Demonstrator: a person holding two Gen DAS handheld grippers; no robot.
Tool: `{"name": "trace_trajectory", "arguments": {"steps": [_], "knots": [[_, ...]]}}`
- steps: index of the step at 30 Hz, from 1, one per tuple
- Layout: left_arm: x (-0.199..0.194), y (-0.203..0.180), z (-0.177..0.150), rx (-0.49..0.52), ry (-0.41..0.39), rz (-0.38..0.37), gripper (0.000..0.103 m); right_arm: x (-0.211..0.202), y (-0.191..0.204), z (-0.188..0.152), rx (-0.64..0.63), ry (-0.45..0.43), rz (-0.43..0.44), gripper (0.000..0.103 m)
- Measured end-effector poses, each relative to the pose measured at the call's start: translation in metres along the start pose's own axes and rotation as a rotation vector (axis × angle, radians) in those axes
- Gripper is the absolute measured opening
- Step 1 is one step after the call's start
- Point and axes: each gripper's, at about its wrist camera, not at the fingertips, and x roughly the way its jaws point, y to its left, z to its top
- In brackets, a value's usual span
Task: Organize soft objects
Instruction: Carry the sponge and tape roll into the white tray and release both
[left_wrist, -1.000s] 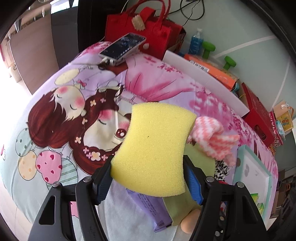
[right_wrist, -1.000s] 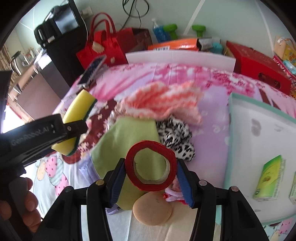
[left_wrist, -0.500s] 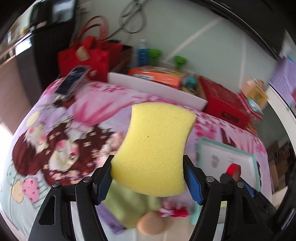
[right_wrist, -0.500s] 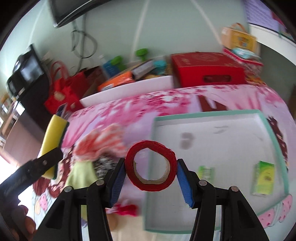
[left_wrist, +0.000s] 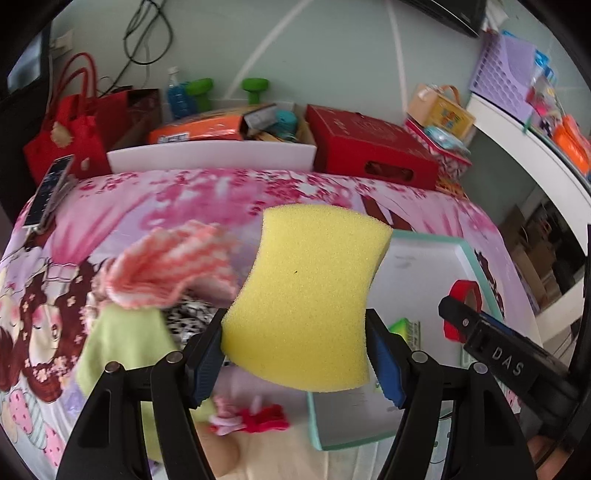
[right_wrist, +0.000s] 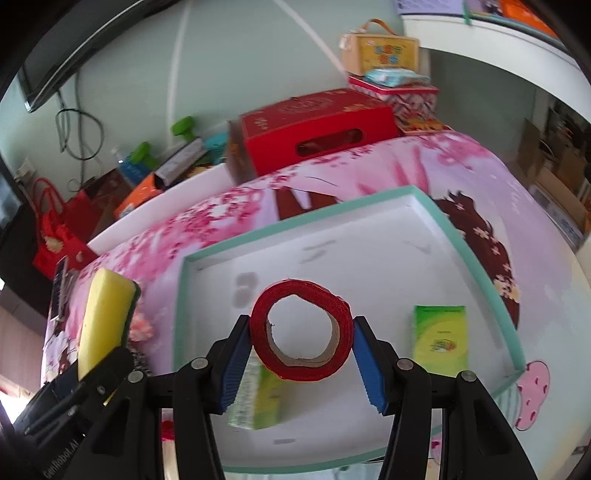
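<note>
- Sponge (left_wrist: 306, 302): yellow, with a dark green backing seen edge-on in the right wrist view.
- Tape roll (right_wrist: 301, 330): red outside, brown cardboard core.
- Gripper pads (left_wrist: 384, 363): blue on black fingers.
- Tray (right_wrist: 476, 258): white inside, mint-green rim.
- Packets in the tray (right_wrist: 441, 334): bright green with yellow.
- Bedsheet (left_wrist: 184, 195): pink blossom print over lilac, cartoon girls with dark brown hair.
- Knitted cloth (left_wrist: 166, 269), left: pink-and-white stripes.
- Cloth (left_wrist: 122, 343) nearer: pale green.
- Box (left_wrist: 369, 147), far: red.
</note>
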Motion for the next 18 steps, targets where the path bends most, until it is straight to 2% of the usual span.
{"name": "trace_trajectory", "arguments": {"steps": [11, 18], "knots": [[0.025, -0.034, -0.006, 0.080, -0.007, -0.061, 0.072, 0.011, -0.022, 0.000, 0.047, 0.027, -0.039, 0.057], [0.040, -0.044, -0.007, 0.084, 0.009, -0.108, 0.072, 0.014, -0.032, -0.001, 0.074, 0.037, -0.062, 0.057]]}}
